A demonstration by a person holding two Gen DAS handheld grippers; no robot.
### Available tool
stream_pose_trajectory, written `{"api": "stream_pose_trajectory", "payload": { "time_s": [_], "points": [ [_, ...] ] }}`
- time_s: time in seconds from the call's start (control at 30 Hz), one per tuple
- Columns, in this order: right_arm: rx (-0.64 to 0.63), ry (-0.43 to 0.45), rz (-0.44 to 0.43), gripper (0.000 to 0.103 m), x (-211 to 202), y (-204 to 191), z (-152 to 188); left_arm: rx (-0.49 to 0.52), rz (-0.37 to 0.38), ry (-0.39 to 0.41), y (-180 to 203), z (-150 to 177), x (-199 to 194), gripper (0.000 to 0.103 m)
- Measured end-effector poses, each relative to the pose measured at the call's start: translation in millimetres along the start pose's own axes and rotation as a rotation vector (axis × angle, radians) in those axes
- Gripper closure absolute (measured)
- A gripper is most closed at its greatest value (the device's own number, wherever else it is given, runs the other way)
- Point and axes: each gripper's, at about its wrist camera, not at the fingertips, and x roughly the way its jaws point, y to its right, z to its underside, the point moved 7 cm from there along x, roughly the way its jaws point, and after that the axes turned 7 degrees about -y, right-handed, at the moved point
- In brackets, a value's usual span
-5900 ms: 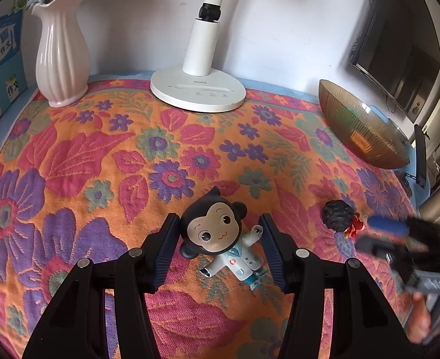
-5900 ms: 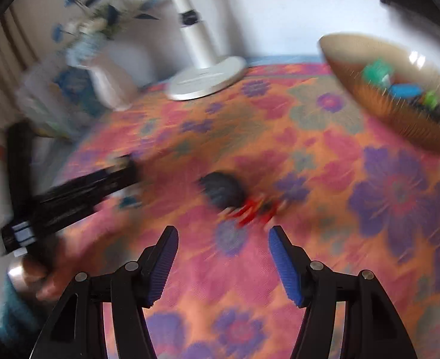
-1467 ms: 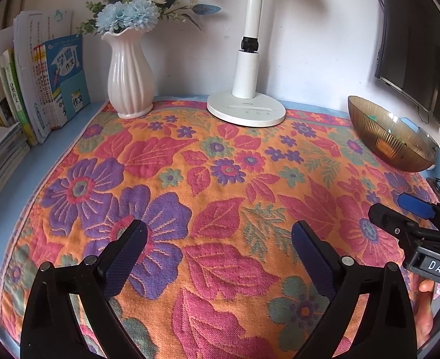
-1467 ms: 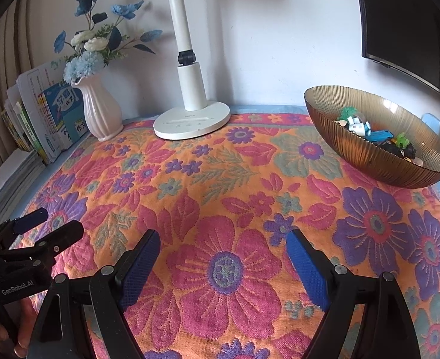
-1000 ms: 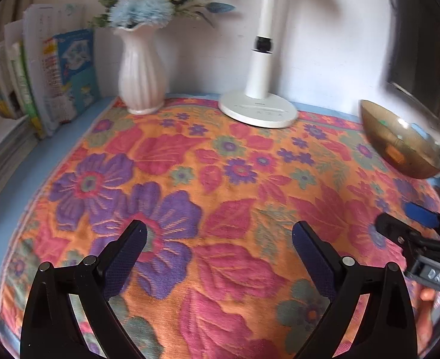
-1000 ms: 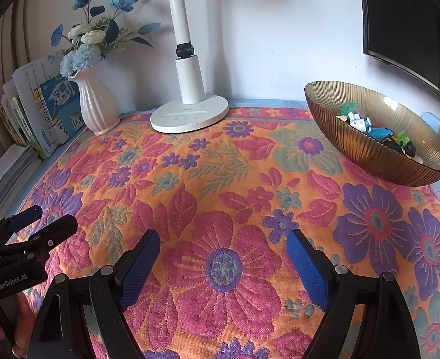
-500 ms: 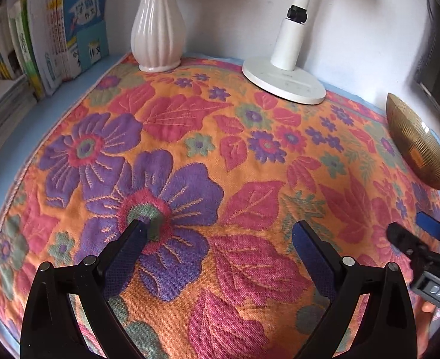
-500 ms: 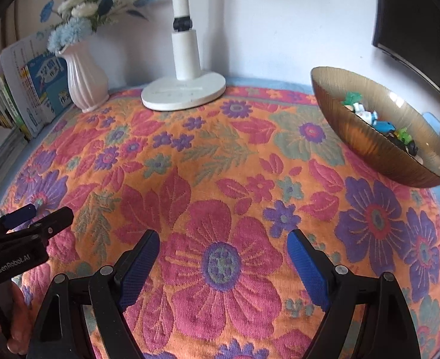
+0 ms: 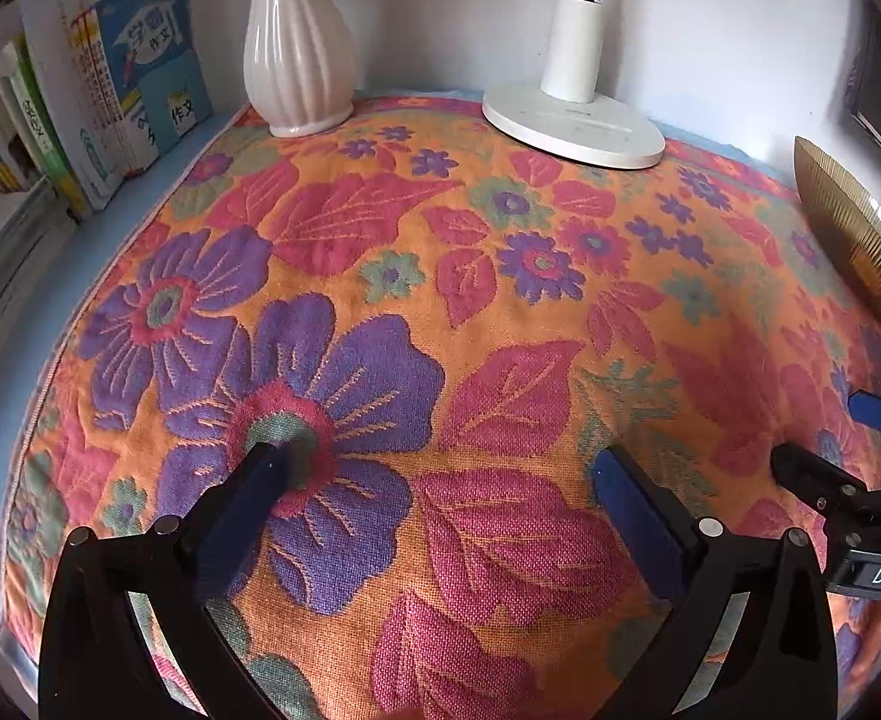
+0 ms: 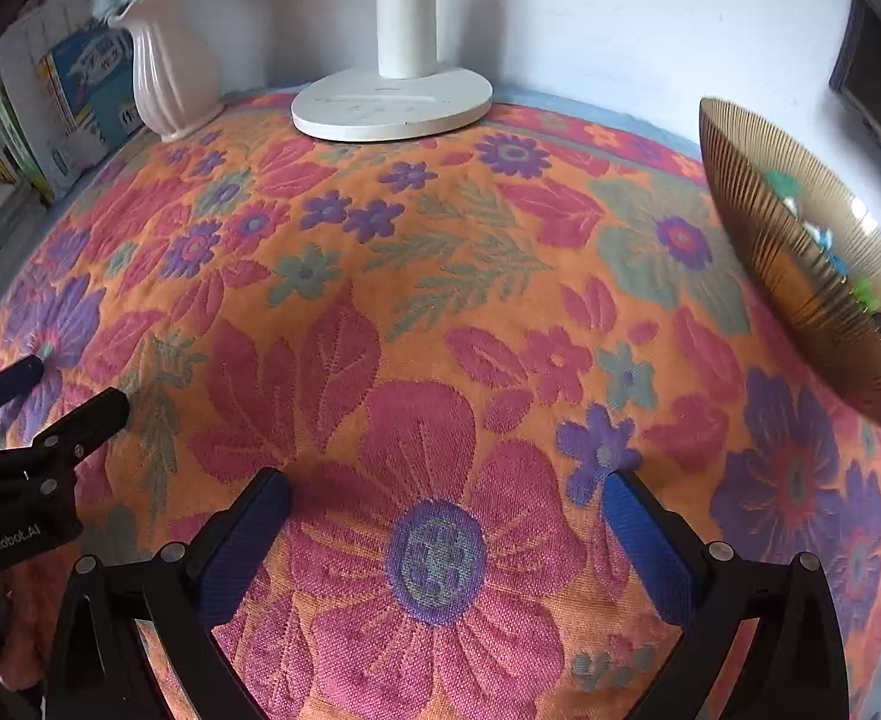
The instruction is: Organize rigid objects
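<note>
My left gripper (image 9: pixel 437 471) is open and empty, low over the flowered cloth (image 9: pixel 500 312). My right gripper (image 10: pixel 443 495) is open and empty too, low over the same cloth (image 10: pixel 428 312). Each gripper shows at the edge of the other's view: the right one (image 9: pixel 836 450) at the right, the left one (image 10: pixel 62 390) at the left. The ribbed amber bowl (image 10: pixel 800 276) stands at the right and holds several small toys (image 10: pixel 824 240). In the left wrist view only the bowl's outer wall (image 9: pixel 860 240) shows.
A white lamp base (image 9: pixel 572 126) and a white vase (image 9: pixel 299 60) stand at the back by the wall. Books (image 9: pixel 110 90) stand at the back left. In the right wrist view the lamp base (image 10: pixel 392 102) and vase (image 10: pixel 170 78) show too.
The monkey figure and the small black toy seen earlier are no longer on the cloth. Over the last second both grippers have dropped lower and tilted toward the cloth, jaws still open.
</note>
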Motion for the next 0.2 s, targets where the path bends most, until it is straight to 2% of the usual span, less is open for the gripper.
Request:
{"api": "stream_pose_trajectory", "payload": {
  "time_s": [0.1,0.2],
  "points": [
    [0.018,0.099,-0.004,0.000,-2.8,1.9,4.7,0.000,0.006,-0.002,-1.0,-0.2,-0.4,0.000],
    [0.021,0.105,-0.012,0.000,-3.5,3.0,6.9,0.006,0.003,-0.001,-0.5,-0.2,0.0,0.000]
  ]
}}
